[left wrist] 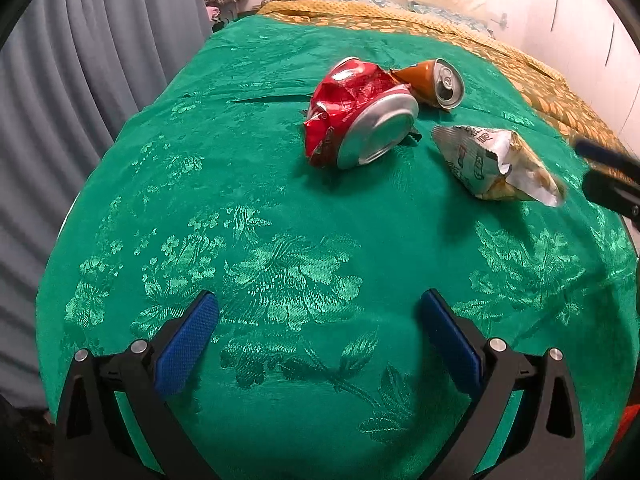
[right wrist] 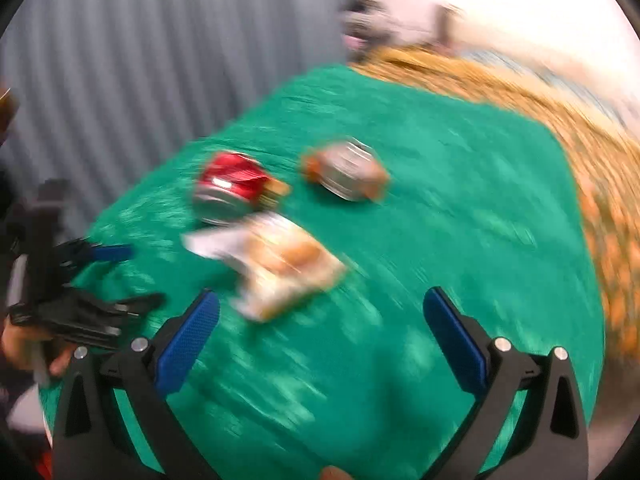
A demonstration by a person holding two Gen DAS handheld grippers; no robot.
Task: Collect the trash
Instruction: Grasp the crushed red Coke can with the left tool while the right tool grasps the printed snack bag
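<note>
Three pieces of trash lie on the green cloth. A crushed red can sits in the middle, with a crushed orange can just behind it. A torn snack wrapper lies to the right. My left gripper is open above bare cloth, well short of the red can. My right gripper is open too, and its view is motion-blurred. The wrapper lies just ahead of it, the red can and orange can farther back. Each gripper shows at the other view's edge: right gripper, left gripper.
A grey pleated curtain runs along the left side. Beyond the green cloth lies a yellow patterned bedspread, then a white wall. A hand holds the left gripper at the lower left of the right wrist view.
</note>
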